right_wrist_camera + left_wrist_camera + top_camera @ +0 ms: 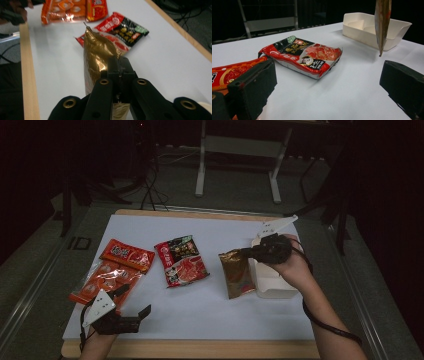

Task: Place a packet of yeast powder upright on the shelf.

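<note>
Mid-carry right now. Right hand-held gripper (248, 252) clamped tight on the top edge of a gold packet (236, 272), jaws pinched together with the foil between them (plain enough in the right gripper view (119, 75), packet (98, 53) dangling off the tips). From the left gripper view, packet (382, 23) hanging edge-on, clear of the surface (352, 82), just in front of the white tray (398, 31). So: packet lifted, not yet in the tray.

Everything placed against the tray (272, 282): gold packet right beside its left rim, red-black noodle pack (181, 261) further left, orange snack packs (112, 272) further left again, near the far-side edge from the tray. Left hand-held gripper (134, 302) parked by the orange packs, jaws wide apart, nothing between them.

Next move, best guess: swing the packet over the tray rim, lower until the bottom corner sits inside a compartment, then let the jaws part. Needs enough height to clear the wall, since the packet hangs long and floppy. Probably worth tilting it flat on the way down so it doesn't stand up and tip back out. Left side likely up next on the noodle pack.
</note>
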{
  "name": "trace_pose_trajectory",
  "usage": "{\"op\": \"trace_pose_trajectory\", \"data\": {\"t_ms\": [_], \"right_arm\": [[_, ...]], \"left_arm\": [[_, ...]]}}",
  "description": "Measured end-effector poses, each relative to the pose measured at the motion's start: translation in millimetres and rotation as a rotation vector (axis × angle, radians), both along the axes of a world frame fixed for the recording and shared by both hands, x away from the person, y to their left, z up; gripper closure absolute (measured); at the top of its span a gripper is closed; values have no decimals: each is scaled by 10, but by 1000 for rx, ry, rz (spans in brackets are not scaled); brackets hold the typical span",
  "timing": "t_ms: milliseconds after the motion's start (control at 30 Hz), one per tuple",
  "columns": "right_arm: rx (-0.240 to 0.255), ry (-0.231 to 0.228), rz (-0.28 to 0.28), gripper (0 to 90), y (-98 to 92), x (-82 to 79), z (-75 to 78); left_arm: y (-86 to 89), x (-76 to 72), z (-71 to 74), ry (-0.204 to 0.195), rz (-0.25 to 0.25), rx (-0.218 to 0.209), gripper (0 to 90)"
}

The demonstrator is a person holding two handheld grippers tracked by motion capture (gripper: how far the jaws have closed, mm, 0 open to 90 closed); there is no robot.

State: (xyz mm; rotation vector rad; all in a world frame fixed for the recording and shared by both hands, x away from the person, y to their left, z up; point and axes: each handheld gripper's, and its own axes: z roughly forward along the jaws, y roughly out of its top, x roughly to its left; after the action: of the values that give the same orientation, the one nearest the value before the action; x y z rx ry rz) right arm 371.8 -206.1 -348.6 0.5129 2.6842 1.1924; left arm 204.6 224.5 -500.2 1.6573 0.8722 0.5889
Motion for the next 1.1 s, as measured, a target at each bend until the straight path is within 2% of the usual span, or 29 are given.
{"op": "trace_pose_trajectory", "data": {"t_ms": [200, 433, 633, 800, 967, 1000, 1100], "right_arm": [[43, -39, -33, 900, 33, 68, 126], [64, -44, -73, 900, 38, 186, 236], [79, -81, -126, 900, 2, 279, 385], [93, -119, -186, 900, -69, 358, 496], [102, -136, -233, 900, -165, 419, 586], [118, -145, -261, 900, -248, 457, 635], [123, -152, -286, 900, -332, 485, 679]], "left_arm": [[5, -8, 2, -3, 0, 1, 16], [3, -5, -1, -2, 0, -1, 16], [7, -6, -2, -2, 2, -4, 16], [5, -11, 0, -6, 1, -7, 16], [7, -10, -2, -6, 0, -2, 16], [10, -10, 0, -8, 1, -5, 16], [13, -10, -2, -6, 1, -5, 16]]}}
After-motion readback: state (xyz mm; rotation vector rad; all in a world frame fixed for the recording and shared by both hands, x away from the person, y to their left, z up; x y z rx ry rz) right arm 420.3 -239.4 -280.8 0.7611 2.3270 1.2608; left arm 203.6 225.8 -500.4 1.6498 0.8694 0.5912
